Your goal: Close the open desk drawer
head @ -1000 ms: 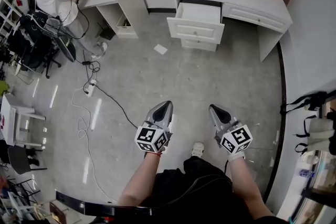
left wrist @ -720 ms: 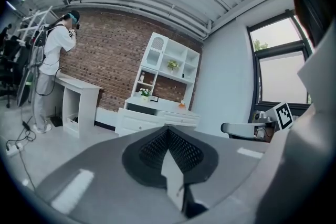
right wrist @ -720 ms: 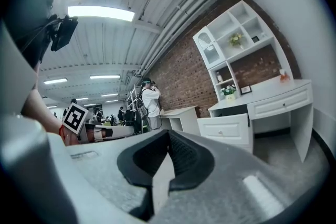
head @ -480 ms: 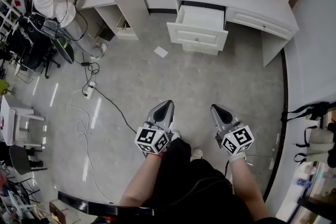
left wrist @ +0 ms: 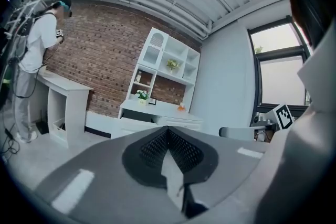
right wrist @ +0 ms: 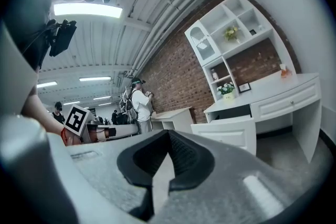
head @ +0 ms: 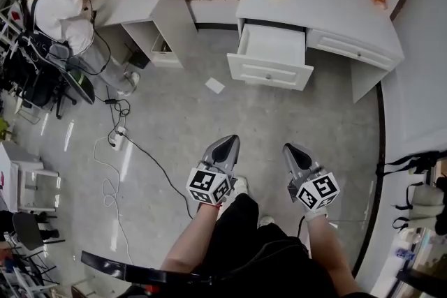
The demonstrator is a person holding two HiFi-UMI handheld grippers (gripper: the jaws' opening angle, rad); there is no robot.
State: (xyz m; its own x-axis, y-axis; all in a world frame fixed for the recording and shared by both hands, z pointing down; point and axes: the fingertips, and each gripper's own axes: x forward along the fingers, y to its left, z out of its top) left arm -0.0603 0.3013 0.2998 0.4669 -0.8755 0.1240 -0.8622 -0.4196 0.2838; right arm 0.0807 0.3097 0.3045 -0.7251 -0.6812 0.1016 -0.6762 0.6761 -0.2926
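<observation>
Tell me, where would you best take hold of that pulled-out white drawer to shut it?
Its front panel, met squarely from the room side. The drawer sticks straight out of the desk toward the person, so that broad flat face probably just needs a push from shut jaws, not a pinch.

Head view steeply down from above; both gripper views low, level, far from the shared desk point(head: 335, 0).

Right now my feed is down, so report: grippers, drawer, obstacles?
Left gripper, right gripper: jaws shut, empty. Drawer open, well ahead, untouched. Paper on floor, left of path.
</observation>
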